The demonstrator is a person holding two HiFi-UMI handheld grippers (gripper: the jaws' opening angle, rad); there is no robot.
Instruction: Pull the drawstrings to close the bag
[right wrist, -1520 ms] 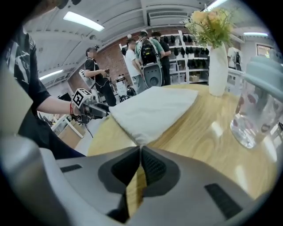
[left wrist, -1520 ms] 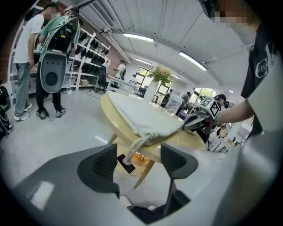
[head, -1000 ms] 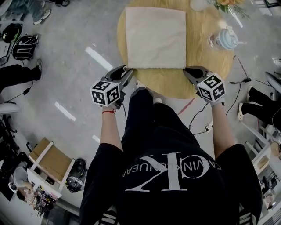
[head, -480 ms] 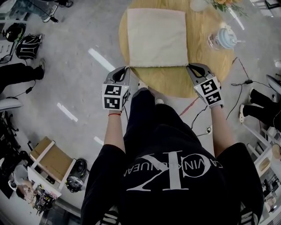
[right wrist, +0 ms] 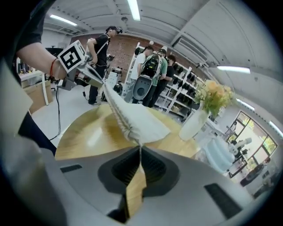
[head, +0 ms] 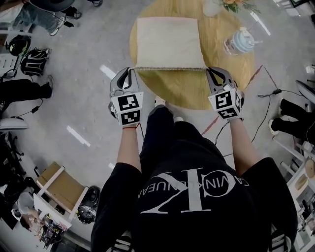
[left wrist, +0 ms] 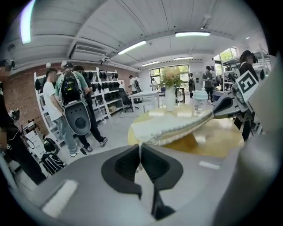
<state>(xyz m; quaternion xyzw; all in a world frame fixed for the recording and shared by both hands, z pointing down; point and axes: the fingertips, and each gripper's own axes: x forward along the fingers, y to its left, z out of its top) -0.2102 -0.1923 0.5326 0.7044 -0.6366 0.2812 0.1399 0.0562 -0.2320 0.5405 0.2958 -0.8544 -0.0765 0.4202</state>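
Note:
A cream drawstring bag [head: 167,42] lies on the round wooden table [head: 187,88], its near edge lifted and ruffled. My left gripper [head: 130,71] is at the bag's near left corner, shut on the white left drawstring [left wrist: 140,148], which runs taut up to the bag [left wrist: 172,126]. At the near right corner my right gripper [head: 210,71] is shut on the right drawstring [right wrist: 139,149], which leads to the gathered bag [right wrist: 132,117]. Each gripper view shows the other gripper across the bag: the right gripper [left wrist: 225,106] and the left gripper [right wrist: 86,73].
A white vase with flowers [head: 211,7] and a pale blue pot [head: 242,42] stand at the table's far right. Cables [head: 268,91] trail on the floor at right. Several people [left wrist: 66,106] stand by shelves beyond the table, and bags [head: 32,61] lie on the floor at left.
The left gripper turned to point at the bag's corner and shut on the drawstring. Both grippers moved slightly outward, and the bag's near edge rose and gathered.

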